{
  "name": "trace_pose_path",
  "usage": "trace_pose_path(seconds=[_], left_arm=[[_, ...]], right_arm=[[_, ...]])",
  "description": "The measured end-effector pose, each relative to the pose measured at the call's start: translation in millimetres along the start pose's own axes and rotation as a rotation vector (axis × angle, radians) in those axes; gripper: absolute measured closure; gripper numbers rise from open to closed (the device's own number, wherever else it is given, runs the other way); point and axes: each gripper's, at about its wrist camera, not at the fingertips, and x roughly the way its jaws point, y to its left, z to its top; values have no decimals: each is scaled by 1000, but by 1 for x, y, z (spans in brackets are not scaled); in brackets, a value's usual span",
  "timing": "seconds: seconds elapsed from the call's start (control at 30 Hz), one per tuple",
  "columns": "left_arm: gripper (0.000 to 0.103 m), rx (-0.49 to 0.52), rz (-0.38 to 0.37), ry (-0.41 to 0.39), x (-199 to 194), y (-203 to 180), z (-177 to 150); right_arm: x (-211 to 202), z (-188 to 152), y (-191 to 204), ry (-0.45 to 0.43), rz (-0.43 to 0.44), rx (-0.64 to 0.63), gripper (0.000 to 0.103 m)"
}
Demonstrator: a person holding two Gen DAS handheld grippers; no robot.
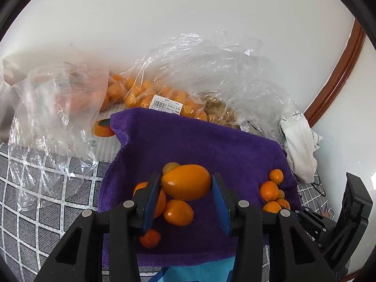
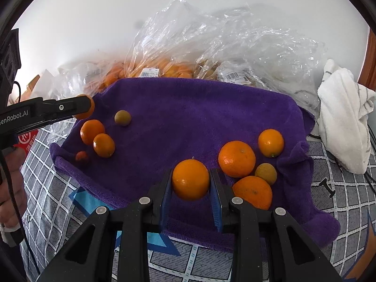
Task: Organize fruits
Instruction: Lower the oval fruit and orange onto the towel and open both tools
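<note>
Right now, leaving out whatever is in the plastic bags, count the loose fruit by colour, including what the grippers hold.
Orange fruit lying on the purple towel: 5
Orange fruit held, one each in the left gripper and right gripper: 2
Greenish fruit on the towel: 2
Reddish fruit on the towel: 1
Total: 10

The centre of the purple towel (image 2: 188, 117) is bare and gives open passage in the right wrist view. At left, a cluster of small oranges (image 2: 97, 138) and the left gripper (image 2: 85, 110), entering from the left edge, block that side. At lower right, a second group of oranges (image 2: 237, 158) crowds the towel. Along the top edge, crumpled plastic bags (image 2: 223, 47) form a barrier. A white cloth (image 2: 343, 117) occupies the right edge.
</note>
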Motion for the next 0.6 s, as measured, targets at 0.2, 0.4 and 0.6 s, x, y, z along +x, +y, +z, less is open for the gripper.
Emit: trace_pose_path(seconds=[0.2, 0.4, 0.6], left_arm=[[61, 22, 32, 69, 25, -2, 4], [61, 59, 44, 94, 37, -8, 5], [61, 74, 44, 106, 45, -11, 5]], right_arm=[[10, 0, 6, 17, -3, -22, 73], [20, -1, 11, 39, -3, -48, 73], [26, -4, 10, 44, 0, -40, 73]])
